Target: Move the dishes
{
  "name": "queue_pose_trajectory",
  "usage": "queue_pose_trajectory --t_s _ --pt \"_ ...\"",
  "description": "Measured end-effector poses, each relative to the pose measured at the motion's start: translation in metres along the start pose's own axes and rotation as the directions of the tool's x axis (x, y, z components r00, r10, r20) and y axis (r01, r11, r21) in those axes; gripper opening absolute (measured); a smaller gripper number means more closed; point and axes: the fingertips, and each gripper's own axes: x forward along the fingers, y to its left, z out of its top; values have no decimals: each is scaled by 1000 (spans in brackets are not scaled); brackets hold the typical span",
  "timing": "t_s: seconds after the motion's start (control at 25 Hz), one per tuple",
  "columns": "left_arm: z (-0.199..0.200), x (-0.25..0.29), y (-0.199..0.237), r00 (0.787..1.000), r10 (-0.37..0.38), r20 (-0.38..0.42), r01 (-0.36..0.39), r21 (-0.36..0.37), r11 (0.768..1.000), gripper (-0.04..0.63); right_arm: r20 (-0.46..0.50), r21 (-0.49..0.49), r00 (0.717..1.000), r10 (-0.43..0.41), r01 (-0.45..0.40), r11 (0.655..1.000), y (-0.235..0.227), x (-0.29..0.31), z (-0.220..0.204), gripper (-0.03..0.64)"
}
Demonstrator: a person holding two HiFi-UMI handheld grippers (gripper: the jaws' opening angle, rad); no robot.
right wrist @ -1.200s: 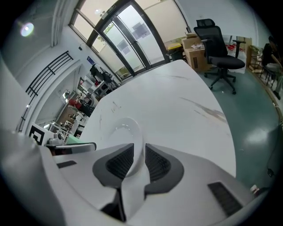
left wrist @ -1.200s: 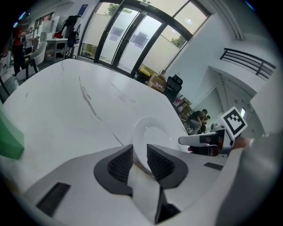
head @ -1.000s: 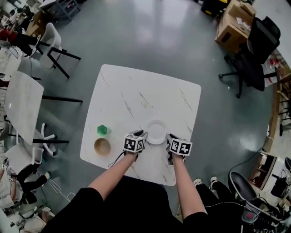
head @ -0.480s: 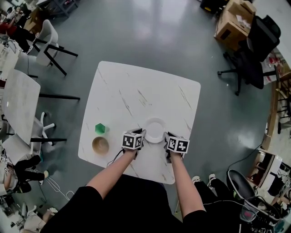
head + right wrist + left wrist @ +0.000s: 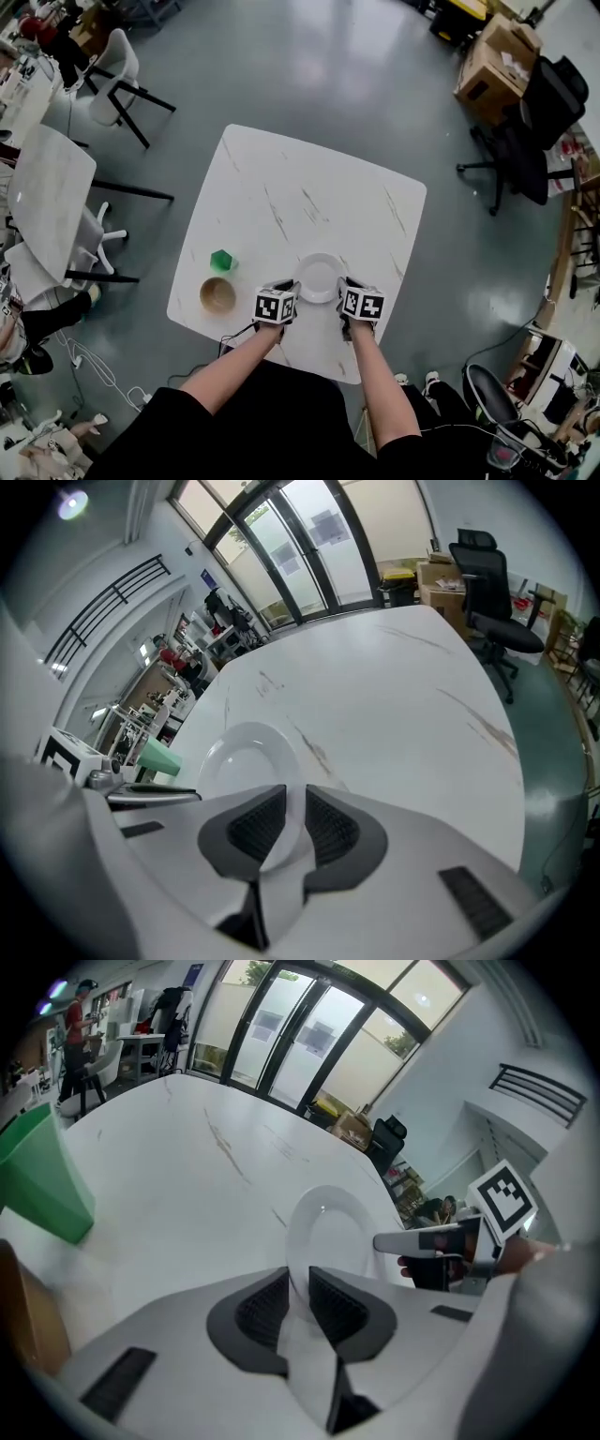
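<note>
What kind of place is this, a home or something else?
Probably an office or lab workspace, not a home: a black office chair and cardboard boxes stand on the bare grey floor, and tall glass doors line one wall.

The right gripper (image 5: pixel 295 795) jaws have just been closing on the plate (image 5: pixel 239 759) rim; plate shifted slightly toward the bowl (image 5: pixel 217 295) at 9 o'clock.
</note>
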Motion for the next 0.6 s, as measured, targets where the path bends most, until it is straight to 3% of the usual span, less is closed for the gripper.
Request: queue_pose_trajectory --t_s 0.36,0.6 --pt "-25 -46 41 996 73 46 -68 -92 993 78 -27 -143 998 58 -61 988 63 25 3 80" --pt "-45 -69 63 995 77 63 -65 -163 984 80 -74 -227 993 93 -108 968 107 44 -1 80"
